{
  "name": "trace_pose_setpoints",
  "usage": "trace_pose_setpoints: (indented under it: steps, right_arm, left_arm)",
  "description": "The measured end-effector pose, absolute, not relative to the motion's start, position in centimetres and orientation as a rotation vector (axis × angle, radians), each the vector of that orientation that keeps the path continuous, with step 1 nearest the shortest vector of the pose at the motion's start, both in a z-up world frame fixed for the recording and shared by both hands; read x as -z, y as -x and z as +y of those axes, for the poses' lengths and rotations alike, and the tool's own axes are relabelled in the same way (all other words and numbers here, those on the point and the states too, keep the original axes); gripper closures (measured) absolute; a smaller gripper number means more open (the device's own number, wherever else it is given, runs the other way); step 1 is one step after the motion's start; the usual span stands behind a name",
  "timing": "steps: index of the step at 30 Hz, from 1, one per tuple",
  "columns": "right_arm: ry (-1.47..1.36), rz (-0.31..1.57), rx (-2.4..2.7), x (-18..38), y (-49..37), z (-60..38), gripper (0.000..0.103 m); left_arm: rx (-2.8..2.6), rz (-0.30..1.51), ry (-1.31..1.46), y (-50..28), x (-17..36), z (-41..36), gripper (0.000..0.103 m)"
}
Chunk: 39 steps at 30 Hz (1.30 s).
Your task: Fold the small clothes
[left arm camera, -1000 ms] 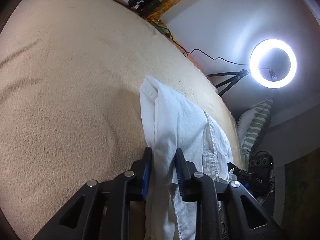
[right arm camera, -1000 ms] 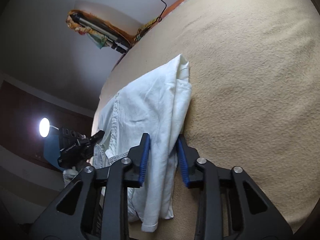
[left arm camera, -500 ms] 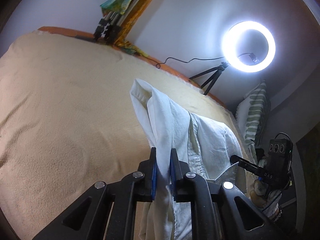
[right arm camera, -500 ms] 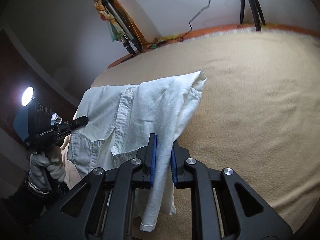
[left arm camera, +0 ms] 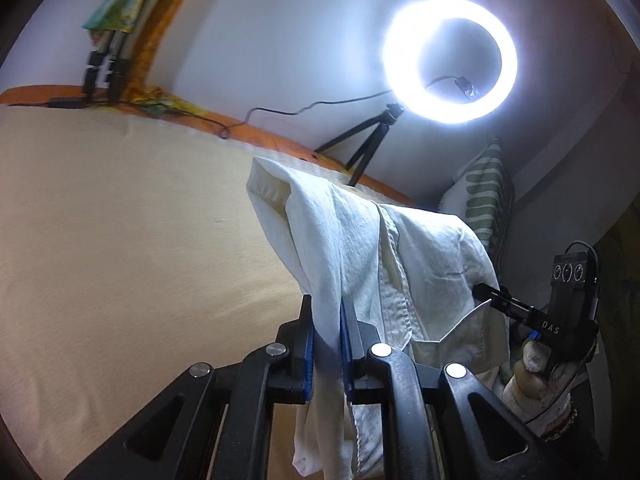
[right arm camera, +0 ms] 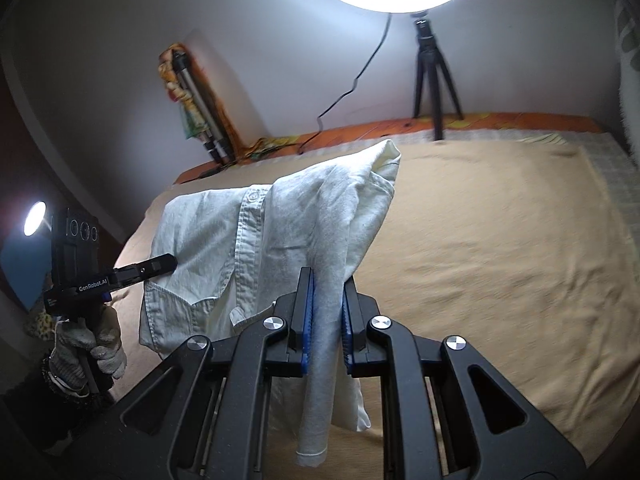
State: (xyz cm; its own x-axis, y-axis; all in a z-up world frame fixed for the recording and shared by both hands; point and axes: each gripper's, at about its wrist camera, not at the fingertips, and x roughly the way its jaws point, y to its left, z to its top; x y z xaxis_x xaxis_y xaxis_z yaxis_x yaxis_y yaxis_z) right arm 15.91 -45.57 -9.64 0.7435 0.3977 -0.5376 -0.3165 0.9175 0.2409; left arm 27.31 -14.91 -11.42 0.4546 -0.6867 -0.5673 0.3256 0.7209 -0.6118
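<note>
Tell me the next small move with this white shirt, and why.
Probably carry both pinched edges forward and lay them down over the shirt's far part. The left gripper and right gripper are each shut on the white shirt, which hangs lifted above the beige blanket, so a fold looks ready to set down.

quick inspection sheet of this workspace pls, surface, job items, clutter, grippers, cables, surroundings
surface: beige blanket on a bed, lightly wrinkled
job's things: one white shirt, lifted partly off the blanket, a fold of it in each gripper
clutter: nothing seen on the blanket
grippers: left gripper shut on the shirt; right gripper shut on the shirt; gloved hands hold both
cables: black cable runs from the ring light down to the bed edge
surroundings: lit ring light on a tripod, striped pillow, folded stands in the corner
</note>
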Motion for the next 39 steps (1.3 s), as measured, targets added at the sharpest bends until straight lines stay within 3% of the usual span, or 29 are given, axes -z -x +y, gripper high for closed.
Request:
trace_pose_setpoints:
  steps: [19, 39]
  right_arm:
    - [-0.127, 0.558, -0.176, 6.4, -24.4, -56.3, 0.09]
    - [-0.124, 0.602, -0.057, 10.1, -32.1, -61.9, 0.091]
  left_arm:
    - [0.744, 0.879, 0.388, -35.4, 13.4, -30.2, 0.095]
    - [0.666, 0.886, 0.251, -40.4, 16.7, -37.9, 0.095]
